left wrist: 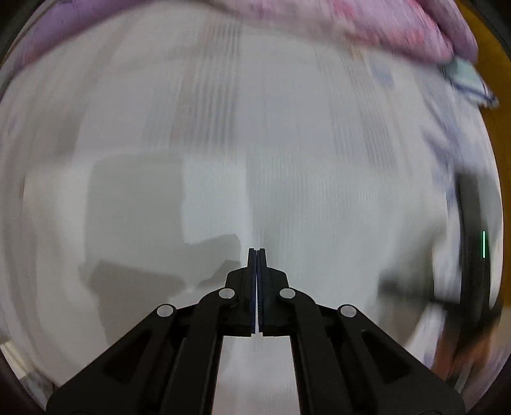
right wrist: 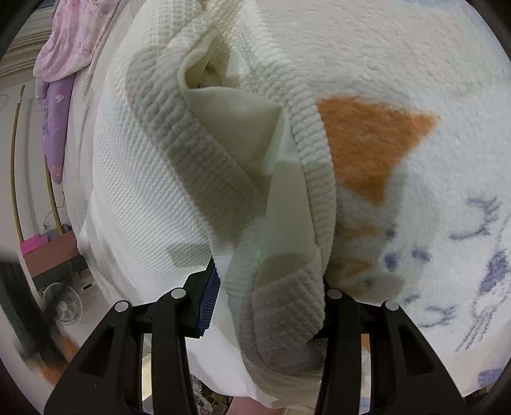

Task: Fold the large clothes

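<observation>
The ribbed band of a white waffle-knit garment [right wrist: 274,204] is pinched by the right gripper [right wrist: 265,300]; the left gripper [left wrist: 256,255] is pressed together, nothing visibly held, in a blurred view.

Fleece blanket [right wrist: 399,64]: white, with orange patch and blue print, spread ahead and right of the claw. Pink floral bedding [right wrist: 73,32] and purple cloth [right wrist: 57,127]: far left. Standing fan [right wrist: 64,305]: low left, on the floor. Pink box [right wrist: 30,244]: left, above the fan.

pink bedding [left wrist: 367,22] blurred, right fingers [right wrist: 209,297] cloth-covered
</observation>
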Demonstrator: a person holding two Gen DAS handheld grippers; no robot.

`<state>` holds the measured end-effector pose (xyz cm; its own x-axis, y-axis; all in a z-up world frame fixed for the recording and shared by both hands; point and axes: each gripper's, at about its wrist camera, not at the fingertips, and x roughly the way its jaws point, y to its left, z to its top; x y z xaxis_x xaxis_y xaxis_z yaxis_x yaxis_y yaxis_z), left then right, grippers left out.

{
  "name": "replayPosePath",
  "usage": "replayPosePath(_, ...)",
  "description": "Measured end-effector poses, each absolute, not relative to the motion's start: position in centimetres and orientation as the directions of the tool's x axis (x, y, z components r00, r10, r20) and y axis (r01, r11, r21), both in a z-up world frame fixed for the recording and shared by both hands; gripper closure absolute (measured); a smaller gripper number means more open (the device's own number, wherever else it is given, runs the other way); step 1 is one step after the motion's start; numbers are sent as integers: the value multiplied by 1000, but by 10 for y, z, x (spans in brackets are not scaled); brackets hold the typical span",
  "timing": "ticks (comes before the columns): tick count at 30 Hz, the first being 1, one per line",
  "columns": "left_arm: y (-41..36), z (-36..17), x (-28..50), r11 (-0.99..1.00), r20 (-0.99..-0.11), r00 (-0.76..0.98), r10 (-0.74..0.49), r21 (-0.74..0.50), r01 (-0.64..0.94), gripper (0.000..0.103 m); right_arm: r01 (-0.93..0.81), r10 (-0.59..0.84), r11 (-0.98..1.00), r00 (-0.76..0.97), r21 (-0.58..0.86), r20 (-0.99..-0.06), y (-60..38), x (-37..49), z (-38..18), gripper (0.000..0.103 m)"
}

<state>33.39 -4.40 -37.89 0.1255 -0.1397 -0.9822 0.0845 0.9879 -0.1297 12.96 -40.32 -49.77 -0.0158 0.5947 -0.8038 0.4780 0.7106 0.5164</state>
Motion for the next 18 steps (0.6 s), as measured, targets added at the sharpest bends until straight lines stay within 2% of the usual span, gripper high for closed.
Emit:
replayPosePath(3,-38,-421,382,992,-989,105,-108,-100,79,103,478,598,706,-9,522,-801,-398,129,-500,62)
replayPosePath(5,-31,-447,387,990,-990,77,-120,-113,86,103,490,609,690,5,532,-793,-383,127,-505,62)
replayPosePath(7,-35,-447,382,987,-988,117,-102,-85,139,103,504,619,674,14,540,-785,-383,125,-506,63)
replayPosePath(12,-31,-430,343,984,-984,120,-135,-119,130,103,508,632,663,13,550,-775,-392,121,-510,63)
replayPosePath(16,-25,-427,276,975,-982,139,-130,-101,197,103,506,623,672,8,540,-782,-396,121,-509,63)
replayPosePath(18,-14,-432,247,977,-981,109,-163,-145,157,103,502,614,680,9,535,-789,-395,122,-508,63)
